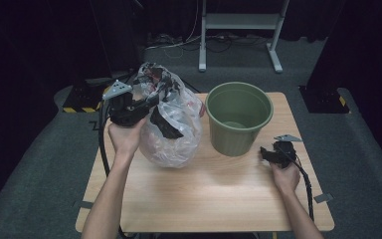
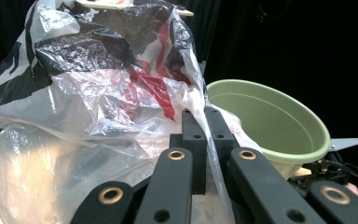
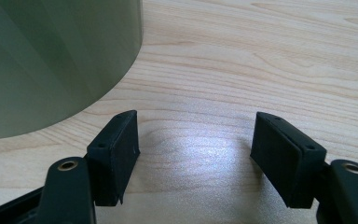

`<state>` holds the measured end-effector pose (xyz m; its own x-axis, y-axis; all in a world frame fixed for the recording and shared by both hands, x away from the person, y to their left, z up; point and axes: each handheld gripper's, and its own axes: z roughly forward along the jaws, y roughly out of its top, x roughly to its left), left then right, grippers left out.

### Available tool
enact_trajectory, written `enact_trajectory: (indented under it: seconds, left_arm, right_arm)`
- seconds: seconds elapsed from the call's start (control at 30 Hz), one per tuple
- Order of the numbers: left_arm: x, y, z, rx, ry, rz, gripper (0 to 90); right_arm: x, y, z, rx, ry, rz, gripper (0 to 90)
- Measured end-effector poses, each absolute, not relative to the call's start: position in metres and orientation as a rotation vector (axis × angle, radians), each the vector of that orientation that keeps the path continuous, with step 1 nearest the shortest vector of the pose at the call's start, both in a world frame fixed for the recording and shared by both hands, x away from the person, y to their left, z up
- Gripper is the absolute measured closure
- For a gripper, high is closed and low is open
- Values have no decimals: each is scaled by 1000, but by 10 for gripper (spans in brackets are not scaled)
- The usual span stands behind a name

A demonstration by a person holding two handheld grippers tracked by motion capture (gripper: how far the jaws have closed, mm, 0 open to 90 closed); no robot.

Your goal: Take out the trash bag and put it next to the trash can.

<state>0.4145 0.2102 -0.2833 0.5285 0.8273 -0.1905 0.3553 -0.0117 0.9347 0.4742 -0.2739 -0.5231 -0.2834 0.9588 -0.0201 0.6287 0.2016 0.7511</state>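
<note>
Left claw point(image 2: 204, 135) is clamped on a fold of the plastic bag point(image 1: 171, 124), which sits on the desk point(image 1: 219, 194) left of the green bucket point(image 1: 238, 117). Right claw point(image 3: 196, 154) is open, empty, near the bucket's right side. Lift the bag's mouth high; use the right claw to spread it over the rim.

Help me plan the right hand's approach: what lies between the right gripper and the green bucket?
Nothing: in the high view only bare wooden table separates the right gripper from the green bucket. The right gripper view shows the same, its jaws open.
</note>
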Motion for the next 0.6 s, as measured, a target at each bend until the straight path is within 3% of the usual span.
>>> enact_trajectory:
  seconds: [0.6]
  left_arm:
    - [429,197,-302,1636,1062,523,890]
  right_arm:
    - [474,-274,-523,1473,1989,882,319]
